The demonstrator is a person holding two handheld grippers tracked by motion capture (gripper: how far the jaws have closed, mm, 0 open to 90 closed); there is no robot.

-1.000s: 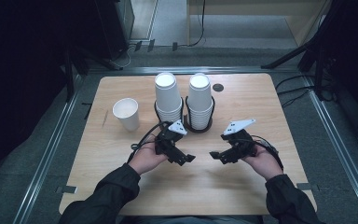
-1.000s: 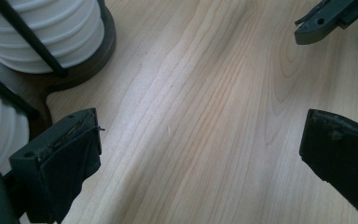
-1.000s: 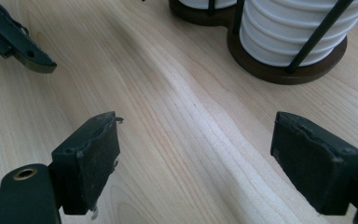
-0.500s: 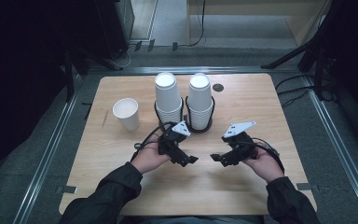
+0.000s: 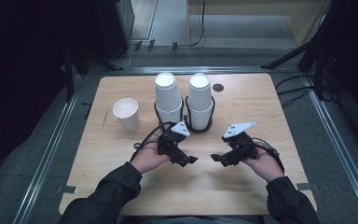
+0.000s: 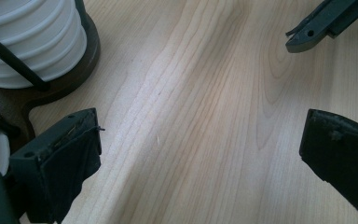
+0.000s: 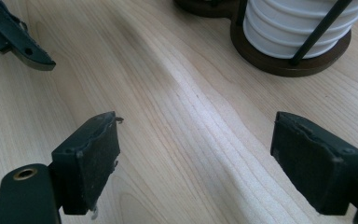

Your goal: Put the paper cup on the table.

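Note:
Two tall stacks of white paper cups (image 5: pixel 168 95) (image 5: pixel 200 95) stand in a dark wire holder (image 5: pixel 185 123) at the middle back of the wooden table (image 5: pixel 270 112). A single white cup (image 5: pixel 126 113) stands upright to their left. My left gripper (image 5: pixel 186 158) and right gripper (image 5: pixel 218 158) hover in front of the holder, tips pointing at each other a short gap apart. In the left gripper view the left gripper (image 6: pixel 200 158) is open over bare wood. The right gripper (image 7: pixel 200 158) is open too, with nothing between its pads (image 7: pixel 88 158).
The holder's round base (image 7: pixel 279 63) and the lowest cups (image 7: pixel 293 23) sit just beyond my right gripper. A small dark round spot (image 5: pixel 218 87) lies at the back of the table. Metal rails (image 5: pixel 51 149) run along the table's sides, with cables on the floor at right.
The left gripper has edged slightly toward the right gripper. Both stay open; the cups have not moved.

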